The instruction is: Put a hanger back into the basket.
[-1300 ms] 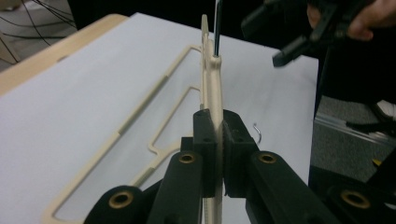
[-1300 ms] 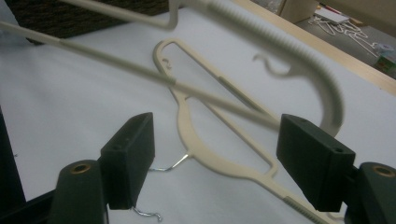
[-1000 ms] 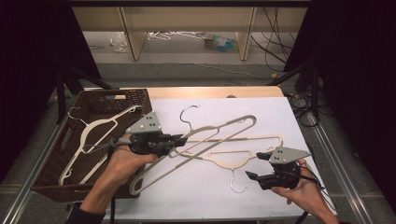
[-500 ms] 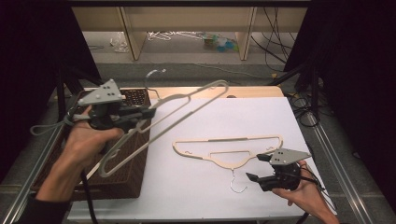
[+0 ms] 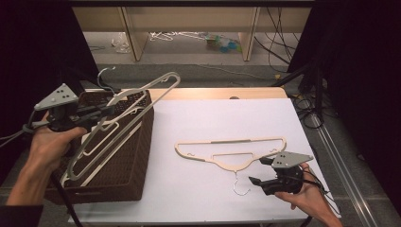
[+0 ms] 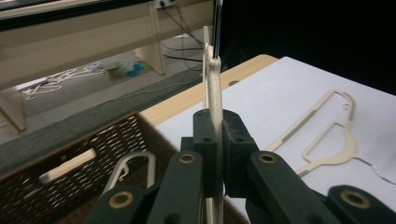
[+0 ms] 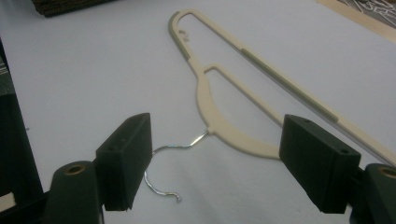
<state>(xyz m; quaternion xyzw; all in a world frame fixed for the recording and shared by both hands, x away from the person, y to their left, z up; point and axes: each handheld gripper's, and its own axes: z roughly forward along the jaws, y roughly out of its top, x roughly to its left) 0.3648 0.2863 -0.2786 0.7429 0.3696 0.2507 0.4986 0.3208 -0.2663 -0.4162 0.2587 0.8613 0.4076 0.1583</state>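
Unmarked cream hanger (image 5: 124,110) in left claw (image 5: 101,113), above unlabelled basket (image 5: 135,156).

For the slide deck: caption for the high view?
Left gripper lowers a hanger into the basket; right gripper waits open.

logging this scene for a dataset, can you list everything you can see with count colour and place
held hanger: 1, cream, clamped in the left gripper above the basket
table hanger: 1, cream with a metal hook, flat on the white table
basket: 1, dark brown wicker, left edge of the table, more cream hangers inside
floor clutter: several pale and teal items, beyond the table
left gripper: 1, black, shut on the held hanger
right gripper: 1, black, open, near the table hanger's hook
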